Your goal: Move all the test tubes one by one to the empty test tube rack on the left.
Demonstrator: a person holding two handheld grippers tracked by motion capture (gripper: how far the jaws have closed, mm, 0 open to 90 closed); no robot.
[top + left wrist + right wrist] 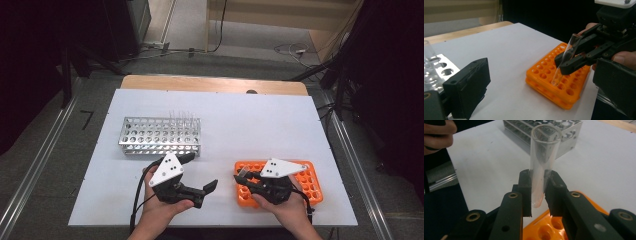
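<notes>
1. the right gripper (564,63) is clamped on a clear glass test tube (541,170), its pads pinching the lower part so the rounded bottom stays free to enter a hole.
2. the tube hangs tilted just above the orange rack (305,182), its tip over the holes at the rack's near-left corner; i judge it is being lined up for insertion, and the tilt would need straightening first.
3. the left gripper (200,172) waits left of the orange rack, over bare white surface (250,120), jaws spread wide and holding nothing, which keeps it clear of the placing hand.
4. a metal rack (160,136) stands beyond and left of the orange rack, well apart from it; more clear tubes stand upright in its right-hand end, likely the supply.
5. the orange rack lies flat near the surface's front edge, close to the person's right hand (285,207), so the reach is short.
</notes>
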